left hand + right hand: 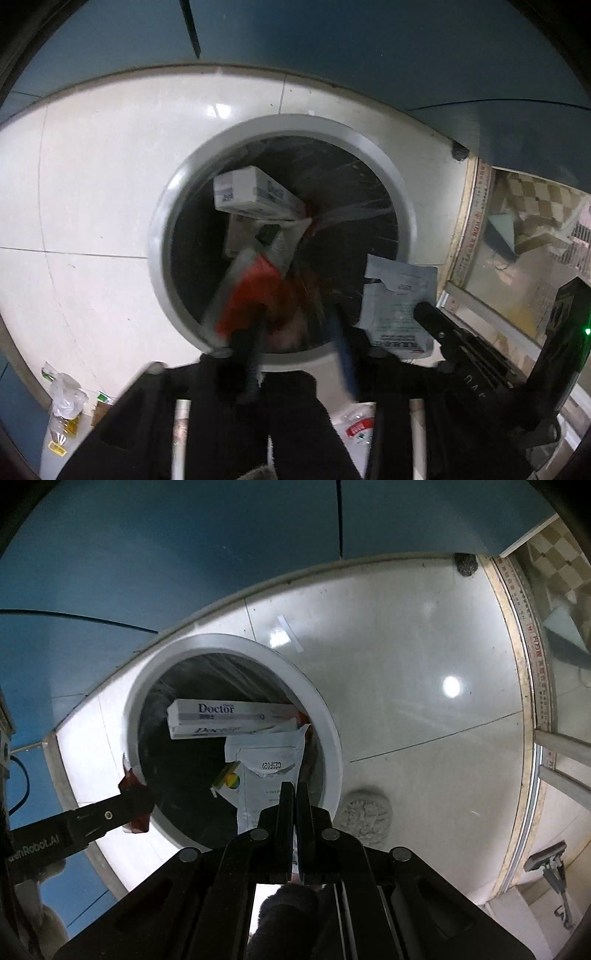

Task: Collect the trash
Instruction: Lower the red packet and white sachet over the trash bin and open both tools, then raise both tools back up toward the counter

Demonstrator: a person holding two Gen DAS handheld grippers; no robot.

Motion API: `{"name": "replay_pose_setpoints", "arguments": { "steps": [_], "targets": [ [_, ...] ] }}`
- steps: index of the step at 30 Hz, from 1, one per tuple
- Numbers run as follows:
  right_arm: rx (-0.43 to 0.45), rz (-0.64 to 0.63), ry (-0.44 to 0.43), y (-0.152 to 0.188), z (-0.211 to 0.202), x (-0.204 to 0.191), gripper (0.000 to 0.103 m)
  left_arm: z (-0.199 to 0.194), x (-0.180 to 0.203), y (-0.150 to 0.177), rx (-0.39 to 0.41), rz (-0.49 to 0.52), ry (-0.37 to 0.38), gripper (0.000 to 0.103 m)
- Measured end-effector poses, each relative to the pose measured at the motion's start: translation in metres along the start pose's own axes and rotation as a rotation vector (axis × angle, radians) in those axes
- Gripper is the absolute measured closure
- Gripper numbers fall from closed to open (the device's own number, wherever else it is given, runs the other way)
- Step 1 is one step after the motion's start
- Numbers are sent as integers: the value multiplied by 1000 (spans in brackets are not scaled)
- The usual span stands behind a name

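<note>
A round bin with a grey rim point(162, 236) point(332, 738) and a black liner stands on the floor below both grippers. Inside lies a white "Doctor" box point(255, 192) point(221, 716) on other packaging. My left gripper point(288, 325) point(125, 806) is over the bin's rim, jaws apart, with a blurred red wrapper point(255, 295) point(129, 781) at its fingertips. My right gripper point(294, 788) point(421, 310) is shut on a torn grey-white pouch point(266, 771) point(395, 306), which hangs over the bin's opening.
Glossy white floor tiles point(406, 686) run up to a blue wall point(332, 44). An empty plastic bottle and bag point(64, 400) and a red-and-white wrapper point(358, 428) lie on the floor near me. A glass door and sill point(535, 709) are at the right, with a round grey ornament point(365, 816) beside the bin.
</note>
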State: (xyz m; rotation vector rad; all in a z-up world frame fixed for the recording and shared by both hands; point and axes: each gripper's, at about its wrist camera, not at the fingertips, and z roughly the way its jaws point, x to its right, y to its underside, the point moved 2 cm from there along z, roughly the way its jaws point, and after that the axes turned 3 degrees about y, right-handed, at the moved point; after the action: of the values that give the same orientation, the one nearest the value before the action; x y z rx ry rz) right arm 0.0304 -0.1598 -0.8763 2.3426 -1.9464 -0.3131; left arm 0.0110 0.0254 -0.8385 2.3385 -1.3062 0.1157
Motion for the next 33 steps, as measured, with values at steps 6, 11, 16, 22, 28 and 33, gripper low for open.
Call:
{"name": "replay_pose_setpoints", "arguments": {
  "steps": [6, 11, 16, 22, 28, 33],
  "targets": [
    [-16, -31, 27, 4, -5, -3, 77, -19, -10, 8, 80, 13, -131, 13],
    [-15, -54, 34, 15, -13, -5, 36, -36, -13, 22, 135, 47, -234, 3],
    [-8, -68, 38, 30, -30, -10, 0, -56, -16, 37, 166, 40, -272, 3],
    [35, -101, 72, 48, -75, -18, 0, -97, -5, 63, 220, 47, -330, 3],
    [78, -134, 91, 66, -147, -28, 0, -152, 14, 103, 234, 71, -342, 3],
    [109, -155, 96, 88, -224, -32, 0, -217, 39, 141, 279, 95, -332, 3]
  ]
}}
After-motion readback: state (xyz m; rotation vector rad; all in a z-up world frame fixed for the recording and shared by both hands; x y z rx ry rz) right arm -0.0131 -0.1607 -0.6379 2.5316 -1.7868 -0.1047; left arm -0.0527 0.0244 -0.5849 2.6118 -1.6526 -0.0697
